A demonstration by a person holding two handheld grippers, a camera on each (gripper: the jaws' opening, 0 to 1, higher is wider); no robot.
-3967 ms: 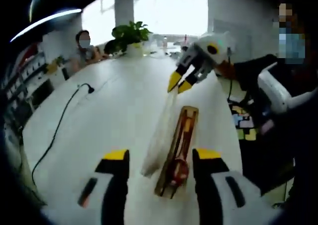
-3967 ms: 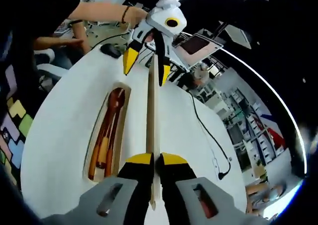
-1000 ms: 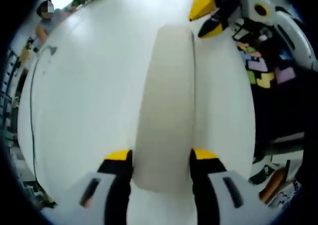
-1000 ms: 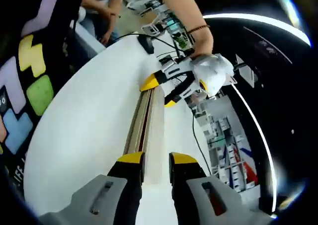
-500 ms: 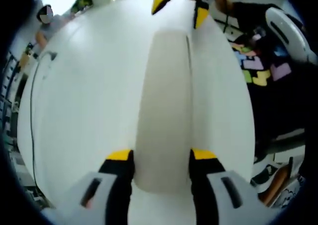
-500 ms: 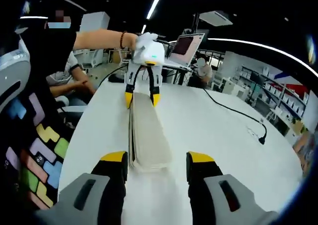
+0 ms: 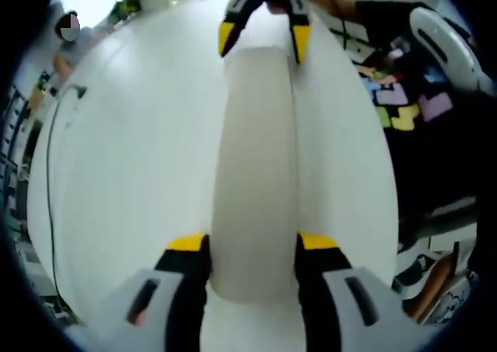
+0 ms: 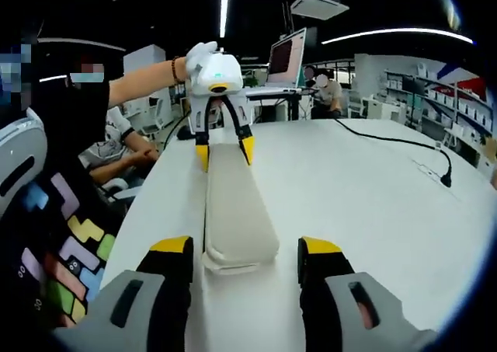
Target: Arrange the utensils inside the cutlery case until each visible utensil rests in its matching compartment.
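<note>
**Reader:** Where is the cutlery case, and how are the two grippers placed?

**Describer:** The cutlery case [image 7: 255, 173], a long pale beige box with its lid on, lies flat on a white table [image 7: 132, 150]. The left gripper [image 7: 250, 245] straddles one short end, with each yellow-tipped jaw right beside a long side. Whether they press it cannot be told. In the right gripper view, the right gripper [image 8: 245, 248] has its jaws spread wide, standing clear of the other end of the case [image 8: 233, 212].

**Reader:** Can any utensils be seen?

**Describer:** No. The lid hides the inside, so their compartments cannot be checked.

**Reader:** What could go wrong from here?

**Describer:** The lid seems to sit loosely, since a seam shows along one side. If the left gripper squeezes or lifts one end, the lid could slide off or the case tilt, shaking utensils out of place. A push from the right gripper could skid the case toward the table edge nearby, beside a seated person's patterned clothing [image 8: 70, 235].
</note>
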